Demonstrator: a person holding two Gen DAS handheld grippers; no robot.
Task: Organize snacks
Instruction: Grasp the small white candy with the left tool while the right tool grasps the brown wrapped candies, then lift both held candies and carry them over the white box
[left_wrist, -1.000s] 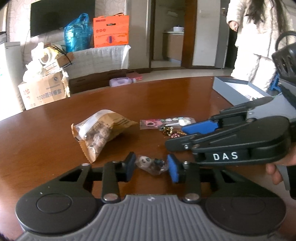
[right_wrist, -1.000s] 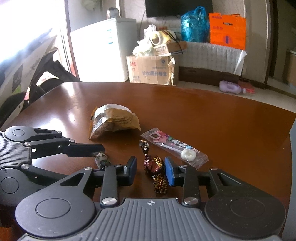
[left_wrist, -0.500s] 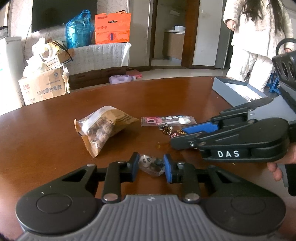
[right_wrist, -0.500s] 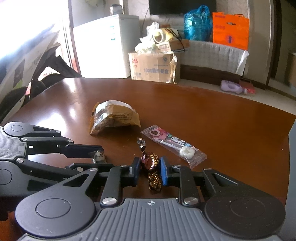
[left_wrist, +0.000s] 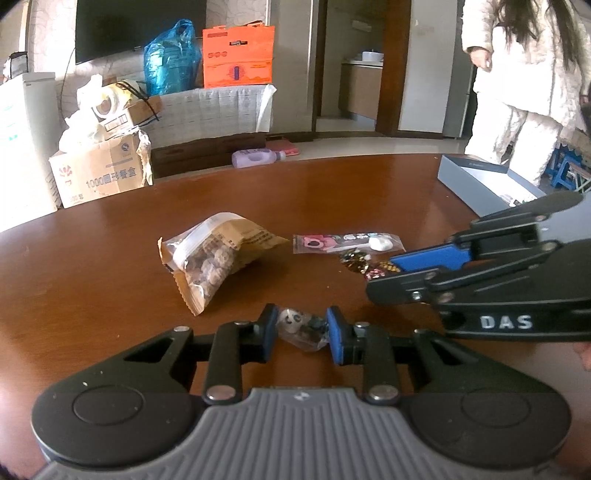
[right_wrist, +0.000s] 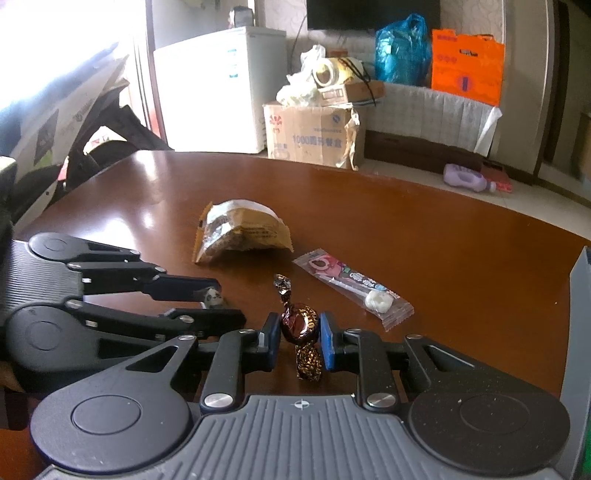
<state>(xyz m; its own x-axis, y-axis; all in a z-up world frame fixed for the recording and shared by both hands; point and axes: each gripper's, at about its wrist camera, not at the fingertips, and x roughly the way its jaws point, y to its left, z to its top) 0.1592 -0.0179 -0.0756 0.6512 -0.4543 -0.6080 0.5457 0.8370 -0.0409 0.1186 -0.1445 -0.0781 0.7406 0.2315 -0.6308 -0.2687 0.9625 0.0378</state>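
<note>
Left wrist view: The left gripper (left_wrist: 302, 332) is squeezing a small clear-wrapped candy (left_wrist: 301, 328) with a panda face on it. This candy is sitting low on the tabletop (left_wrist: 110, 280), just in front of the brown snack bag (left_wrist: 218, 258). The 2 blue pads are pressing on the crinkly ends of the wrapper, so the gripper is nearly closed. The wrapper is thin and slippery, and I think it could slide out when the hand is lifting. It could also tear if the pads are pinching only plastic. The right gripper (left_wrist: 402, 273) is reaching in from the right of the brown snack bag, very close to the left one. The 2 grippers could be bumping each other if both are lifting at once.

Right wrist view: The right gripper (right_wrist: 301, 332) is holding a dark brown foil candy (right_wrist: 300, 326) by its round middle. Its pads are touching both sides, so it is narrow and shut on the candy. The candy is sitting in front of the brown snack bag (right_wrist: 240, 232), just beside the pink lollipop packet (right_wrist: 351, 286). A twisted foil tail is hanging below the pads. That tail could be dragging on the tabletop (right_wrist: 424, 229) and pulling the candy crooked. The round foil is smooth, so it could be popping out if the squeeze is too light. The left gripper (right_wrist: 221, 301) is lying to the left of the snack bag's near corner, with the panda candy (right_wrist: 212, 295) peeking between its fingers.
</note>
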